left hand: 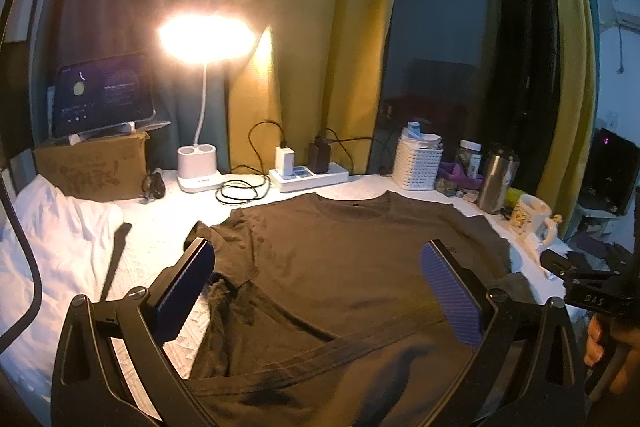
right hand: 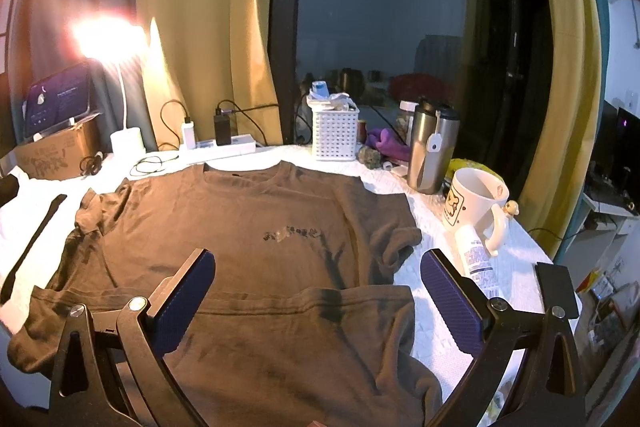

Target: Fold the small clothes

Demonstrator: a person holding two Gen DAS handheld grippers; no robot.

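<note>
**Brown T-shirt Lies Spread Among Desk Clutter**

We see a brown T-shirt (right hand: 256, 227) lying flat on the white-covered table (right hand: 448, 331), its bottom hem folded up over the body. We hold the left gripper (left hand: 316, 291) and right gripper (right hand: 318, 297) above the shirt, both with fingers spread wide and gripping nothing. Along the far edge, a white perforated basket (right hand: 335, 137) holds a blue-capped bottle and crumpled white items. A steel tumbler (right hand: 430, 147) carries a tea-bag tag; whether the white mug (right hand: 474, 203) holds anything, we cannot tell. A lit lamp (left hand: 206, 37) glows at left.
</note>
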